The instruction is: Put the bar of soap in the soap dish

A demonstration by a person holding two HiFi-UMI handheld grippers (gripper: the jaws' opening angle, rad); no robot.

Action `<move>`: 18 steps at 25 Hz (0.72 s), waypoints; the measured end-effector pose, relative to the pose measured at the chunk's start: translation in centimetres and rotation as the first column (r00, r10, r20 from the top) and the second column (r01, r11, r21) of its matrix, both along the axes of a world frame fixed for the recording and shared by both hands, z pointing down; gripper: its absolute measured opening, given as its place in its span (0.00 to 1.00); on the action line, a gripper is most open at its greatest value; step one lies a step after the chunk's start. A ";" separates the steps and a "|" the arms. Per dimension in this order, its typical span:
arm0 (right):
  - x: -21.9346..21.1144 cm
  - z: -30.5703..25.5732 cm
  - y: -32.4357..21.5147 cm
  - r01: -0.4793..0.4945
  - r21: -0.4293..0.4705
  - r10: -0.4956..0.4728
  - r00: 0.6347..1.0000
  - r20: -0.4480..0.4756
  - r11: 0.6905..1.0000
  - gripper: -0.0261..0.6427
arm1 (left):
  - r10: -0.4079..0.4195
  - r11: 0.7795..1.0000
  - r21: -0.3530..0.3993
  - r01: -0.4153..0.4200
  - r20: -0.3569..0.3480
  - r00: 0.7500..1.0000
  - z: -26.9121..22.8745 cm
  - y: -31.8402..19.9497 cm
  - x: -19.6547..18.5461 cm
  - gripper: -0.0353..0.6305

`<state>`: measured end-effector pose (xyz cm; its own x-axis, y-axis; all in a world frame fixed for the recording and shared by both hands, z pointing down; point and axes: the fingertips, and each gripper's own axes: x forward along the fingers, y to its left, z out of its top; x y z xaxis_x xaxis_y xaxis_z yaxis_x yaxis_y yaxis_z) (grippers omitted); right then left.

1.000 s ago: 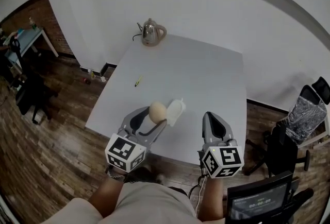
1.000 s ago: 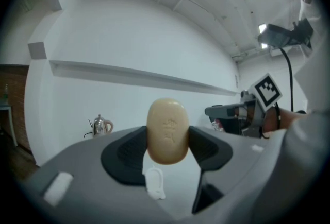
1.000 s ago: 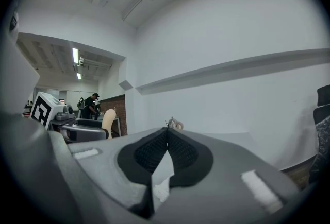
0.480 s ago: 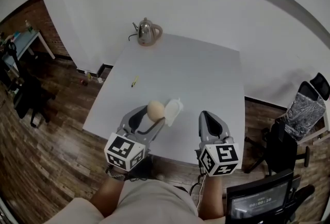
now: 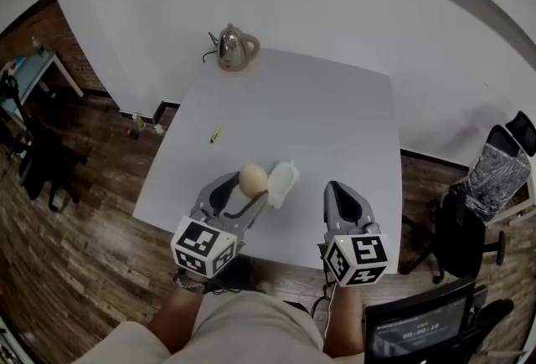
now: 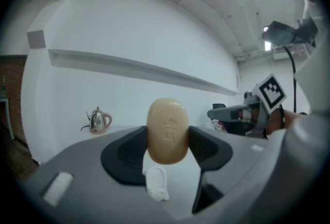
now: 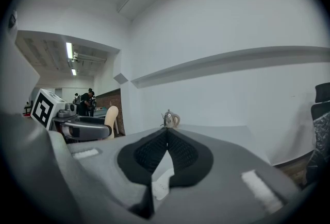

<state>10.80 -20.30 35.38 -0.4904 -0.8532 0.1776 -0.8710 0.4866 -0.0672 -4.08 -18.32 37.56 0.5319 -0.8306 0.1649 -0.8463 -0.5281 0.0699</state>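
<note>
Left tongs [image 5: 249,187] were clenched on the bar of soap [image 5: 255,178]. Both pads pressed its long sides. In the left gripper view the soap [image 6: 167,130] stood on end between the pads, stamped face toward the camera.

Right tongs [image 5: 337,189] were clenched shut with nothing in them. In the right gripper view the pads [image 7: 181,152] met at their tips. Both tongs pointed away from the person, close to level, over the near edge of the tabletop [image 5: 318,120].

The soap was held in the air, not in the soap dish [image 5: 283,182]. In the head view the white dish lay on the tabletop just to the right of the soap. In the left gripper view the dish [image 6: 156,184] showed just under the soap's lower end. Whether they touched, couldn't tell.

The right tongs stood to the right of the dish, apart from it. They showed side-on in the left gripper view [image 6: 232,112].

A small yellow-green stick-like item [image 5: 215,134] lay farther up the tabletop near its left edge, well apart from the dish. A metal kettle [image 5: 233,47] with its cord sat at the far left corner.

Off the tabletop there was a wood floor [image 5: 92,245], and office chairs [image 5: 469,220] and a dark screen [image 5: 419,327] to the right. A small table [image 5: 25,74] stood far left by a brick wall.
</note>
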 end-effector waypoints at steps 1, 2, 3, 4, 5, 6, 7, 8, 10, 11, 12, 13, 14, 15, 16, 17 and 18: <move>-0.1 0.1 -0.3 -0.001 -0.004 0.001 1.000 -0.001 1.000 0.04 | 0.001 1.000 -0.006 -0.001 -0.002 1.000 0.2 -0.3 -0.1 0.46; -0.2 0.3 -0.6 -0.004 -0.008 0.004 1.000 -0.002 1.000 0.04 | 0.003 1.000 -0.012 -0.003 -0.004 1.000 0.4 -0.7 -0.2 0.46; -0.3 0.4 -0.8 -0.007 -0.012 0.006 1.000 -0.002 1.000 0.04 | 0.006 1.000 -0.019 -0.006 -0.007 1.000 0.6 -1.0 -0.3 0.46; -0.4 0.6 -1.1 -0.010 -0.017 0.010 1.000 -0.002 1.000 0.04 | 0.009 1.000 -0.025 -0.009 -0.009 1.000 0.8 -1.2 -0.3 0.46; -0.4 0.7 -1.4 -0.014 -0.022 0.014 1.000 -0.002 1.000 0.04 | 0.012 0.999 -0.031 -0.013 -0.010 1.000 1.0 -1.5 -0.3 0.46; -0.4 0.9 -1.6 -0.019 -0.026 0.019 1.000 -0.001 0.999 0.04 | 0.016 0.999 -0.036 -0.017 -0.010 1.000 1.2 -1.7 -0.3 0.46; -0.5 1.0 -1.9 -0.022 -0.029 0.022 1.000 -0.001 0.999 0.04 | 0.021 0.999 -0.040 -0.021 -0.011 1.000 1.3 -1.9 -0.3 0.46; -0.6 1.1 -2.1 -0.025 -0.031 0.025 1.000 -0.001 0.999 0.04 | 0.024 0.999 -0.043 -0.025 -0.012 1.000 1.5 -2.2 -0.3 0.46; -0.8 1.3 -2.7 -0.028 -0.035 0.028 1.000 -0.002 0.999 0.04 | 0.031 0.998 -0.050 -0.031 -0.014 0.999 1.7 -2.8 -0.3 0.46; -0.9 1.4 -2.9 -0.029 -0.038 0.029 1.000 -0.002 0.999 0.04 | 0.034 0.998 -0.054 -0.034 -0.015 0.999 1.9 -3.1 -0.3 0.46; -1.0 1.6 -3.1 -0.031 -0.041 0.031 1.000 -0.003 0.999 0.04 | 0.037 0.998 -0.059 -0.038 -0.016 0.999 2.1 -3.4 -0.3 0.46; -1.0 1.8 -3.2 -0.034 -0.046 0.034 0.999 -0.003 0.998 0.04 | 0.040 0.997 -0.064 -0.041 -0.017 0.999 2.4 -3.6 -0.2 0.46; -1.0 2.1 -3.3 -0.039 -0.053 0.039 0.999 -0.003 0.998 0.04 | 0.044 0.997 -0.070 -0.045 -0.019 0.999 2.6 -3.8 -0.2 0.46; -1.0 2.3 -3.5 -0.044 -0.059 0.044 0.999 -0.003 0.997 0.04 | 0.048 0.996 -0.075 -0.049 -0.020 0.999 2.7 -4.0 -0.1 0.46; -0.9 2.4 -3.6 -0.049 -0.065 0.049 0.999 -0.003 0.997 0.04 | 0.051 0.995 -0.080 -0.053 -0.021 0.998 2.9 -4.2 -0.1 0.46; -0.9 2.6 -3.8 -0.055 -0.069 0.055 0.998 -0.005 0.996 0.04 | 0.055 0.995 -0.087 -0.056 -0.022 0.998 3.1 -4.5 0.0 0.46; -0.8 2.8 -3.9 -0.062 -0.073 0.062 0.998 -0.006 0.995 0.04 | 0.058 0.994 -0.094 -0.060 -0.022 0.998 3.4 -4.7 0.0 0.46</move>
<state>10.00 -24.24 38.16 -0.4363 -0.8665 0.2425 -0.8996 0.4258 -0.0969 -4.04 -23.00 40.92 0.5831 -0.7790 0.2305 -0.8120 -0.5672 0.1375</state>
